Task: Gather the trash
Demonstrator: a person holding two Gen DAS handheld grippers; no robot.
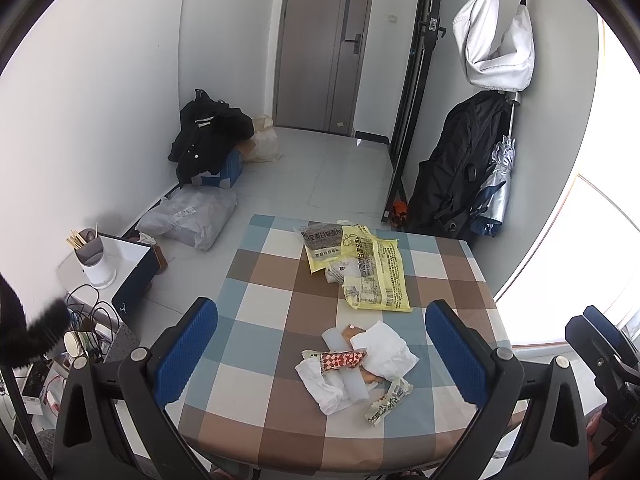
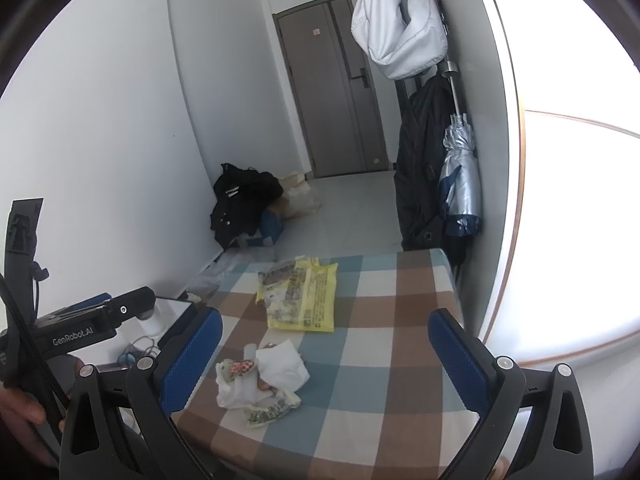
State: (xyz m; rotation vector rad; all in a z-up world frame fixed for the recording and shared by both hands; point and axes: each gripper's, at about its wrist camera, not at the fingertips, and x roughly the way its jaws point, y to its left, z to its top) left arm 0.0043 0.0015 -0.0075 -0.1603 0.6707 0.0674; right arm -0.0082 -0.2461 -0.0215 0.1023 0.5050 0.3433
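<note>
Checked table (image 1: 448, 276), bearing two groups of trash. Far group: yellow printed bags (image 1: 372, 268), overlapping, well beyond the grippers. Near group: crumpled white tissue (image 1: 384, 346) touching a red patterned wrapper (image 1: 344, 360). Left gripper (image 1: 322, 354) and right gripper (image 2: 324, 360) both hover above the near edge, fingers spread wide, holding nothing.
</note>
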